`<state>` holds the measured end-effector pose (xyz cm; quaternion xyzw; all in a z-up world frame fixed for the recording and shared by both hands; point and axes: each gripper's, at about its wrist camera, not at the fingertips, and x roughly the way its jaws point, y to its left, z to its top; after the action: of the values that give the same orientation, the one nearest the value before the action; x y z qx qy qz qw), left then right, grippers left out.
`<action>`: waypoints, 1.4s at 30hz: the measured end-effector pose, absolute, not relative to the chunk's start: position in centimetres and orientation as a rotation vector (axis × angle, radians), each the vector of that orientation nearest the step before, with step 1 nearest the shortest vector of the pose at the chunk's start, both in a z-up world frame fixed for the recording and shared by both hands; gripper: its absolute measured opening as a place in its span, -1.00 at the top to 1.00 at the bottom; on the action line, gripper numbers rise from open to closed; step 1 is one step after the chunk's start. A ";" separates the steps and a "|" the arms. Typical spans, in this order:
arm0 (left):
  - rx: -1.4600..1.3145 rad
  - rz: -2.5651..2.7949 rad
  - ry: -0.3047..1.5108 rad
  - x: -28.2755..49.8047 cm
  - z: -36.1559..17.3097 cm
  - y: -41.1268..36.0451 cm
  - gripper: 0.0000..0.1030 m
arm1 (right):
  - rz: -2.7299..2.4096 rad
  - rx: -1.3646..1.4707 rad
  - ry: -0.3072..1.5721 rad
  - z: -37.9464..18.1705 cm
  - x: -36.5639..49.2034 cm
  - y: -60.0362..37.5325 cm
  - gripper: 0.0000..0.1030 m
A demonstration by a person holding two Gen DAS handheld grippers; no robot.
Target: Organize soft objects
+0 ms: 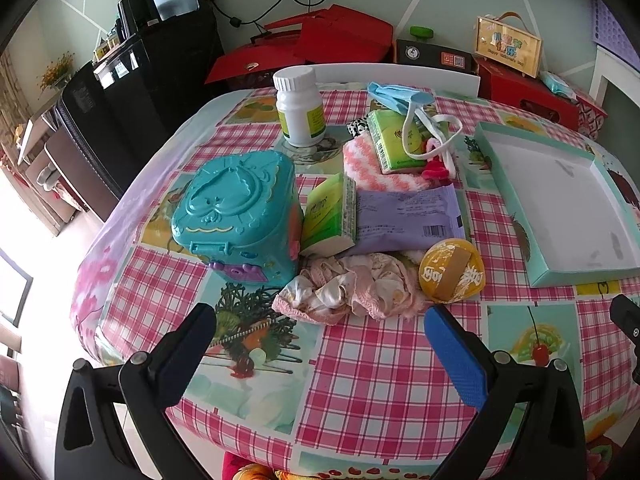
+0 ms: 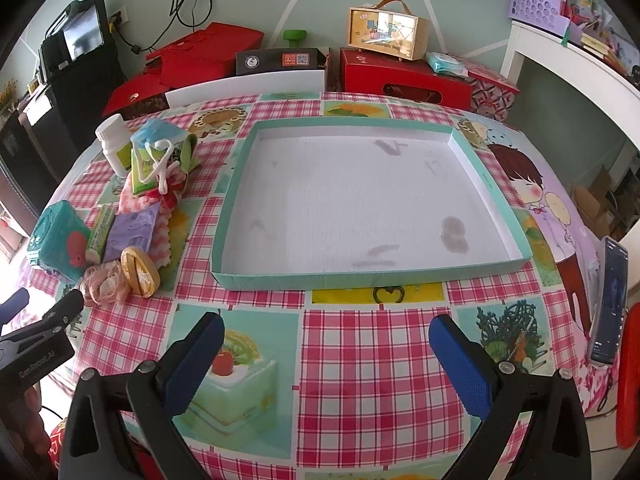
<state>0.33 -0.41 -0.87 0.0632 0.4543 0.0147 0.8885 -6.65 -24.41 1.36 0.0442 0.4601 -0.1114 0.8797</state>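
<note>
Left claw (image 1: 320,334) spread wide and holding nothing, hanging over the checked desk (image 1: 380,380) just short of a crumpled pink cloth (image 1: 352,290). Right claw (image 2: 326,340) likewise wide and holding nothing, above bare desk in front of a shallow teal tray (image 2: 360,280) with a white, smudged floor.

Soft things heaped in one cluster to the left of the tray. From the left wrist: pink cloth nearest, touching a round yellow packet (image 1: 451,270); behind them a purple pack (image 1: 408,220) lying flat, a green tissue pack (image 1: 330,214) standing on edge beside a teal toy case (image 1: 236,212). Further back a pink-and-white fuzzy towel (image 1: 368,164) under a second green tissue pack (image 1: 396,140), with a blue face mask (image 1: 396,96) and its white loops draped across. A scrap of black-and-white fabric (image 1: 358,127) peeking out behind, mostly hidden, kind not clear. White pill bottle (image 1: 300,108) upright at the back.

Tray cut off at the right edge in the left wrist view; seen whole only from the right wrist. Same view alone shows a phone (image 2: 610,300) propped at the desk's right edge and the tip of the left claw at far left. From there the heap looks squeezed and small; the lower part of the towel is hidden under the purple pack.
</note>
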 end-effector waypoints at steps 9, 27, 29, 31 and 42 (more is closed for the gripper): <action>0.133 0.037 0.951 0.4 -1.0 -0.5 -1.00 | -0.233 0.092 0.961 1.4 -6.6 -24.4 -1.00; 0.126 0.044 0.957 0.4 -1.2 -0.3 -1.00 | -0.232 0.090 0.963 1.3 -6.5 -24.3 -1.00; 0.125 0.044 0.957 0.4 -1.2 -0.3 -1.00 | -0.232 0.090 0.964 1.3 -6.5 -24.3 -1.00; 0.123 0.046 0.957 0.3 -1.2 -0.3 -1.00 | -0.232 0.089 0.964 1.3 -6.6 -24.3 -1.00; 0.116 0.050 0.962 0.3 -1.4 -0.1 -1.00 | -0.232 0.089 0.965 1.2 -6.6 -24.3 -1.00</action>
<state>0.35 -0.11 -1.37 0.0560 0.4623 0.0240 0.8847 -6.55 -24.27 1.21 0.0425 0.4630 -0.1111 0.8784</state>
